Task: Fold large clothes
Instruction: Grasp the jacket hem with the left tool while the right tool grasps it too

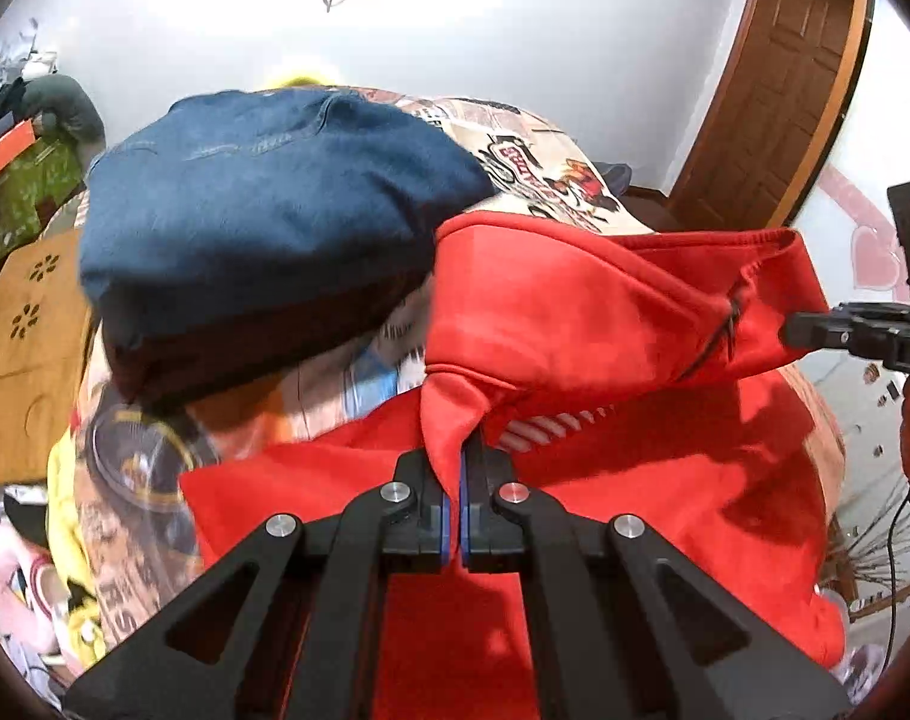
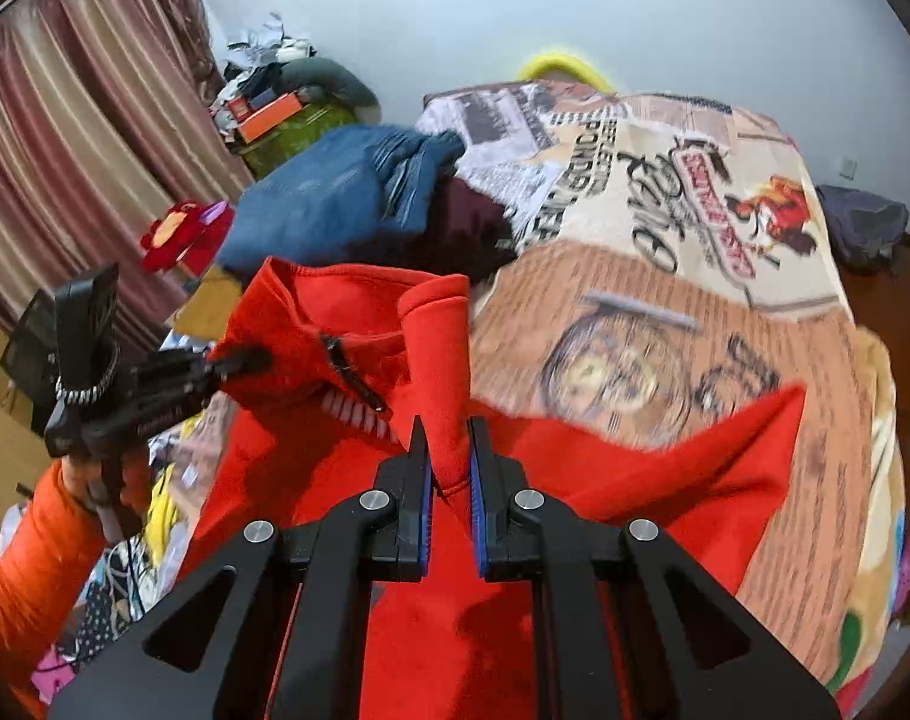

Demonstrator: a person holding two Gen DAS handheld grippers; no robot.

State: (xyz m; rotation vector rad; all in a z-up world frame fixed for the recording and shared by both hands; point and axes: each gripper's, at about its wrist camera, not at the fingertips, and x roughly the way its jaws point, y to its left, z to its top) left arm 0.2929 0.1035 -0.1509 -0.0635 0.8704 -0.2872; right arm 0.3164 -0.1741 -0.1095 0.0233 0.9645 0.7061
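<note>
Left hand-held gripper (image 1: pixel 459 468): your jaws are clamped on a fold of the red top (image 1: pixel 574 312), pads pinching the cloth between them. In the right wrist view this same gripper shows at the left, its tip buried in the top's collar edge beside the zip.

Right hand-held gripper (image 2: pixel 449 450): clenched on a rolled edge of the red top (image 2: pixel 347 324), the cloth wedged between the blue pads. In the left wrist view it enters from the right edge and meets the top near the zip (image 1: pixel 727 324).

Red top: held up at both points, collar section raised, the rest trailing down onto the bed. One corner lies spread to the right over the blanket (image 2: pixel 664 312).

Your sleeve (image 2: pixel 29 576): orange, lower left of the right wrist view, behind the left gripper's handle.

Blanket: printed, covers the bed, lies under the top.

Blue garment (image 1: pixel 263 210): bunched on the blanket beyond the top, over something dark.

Yellow item (image 2: pixel 559 66): at the far edge of the bed; kind unclear.

Curtain (image 2: pixel 65 138): striped, left of the bed.

Door (image 1: pixel 772 90): wooden, right of the bed.
</note>
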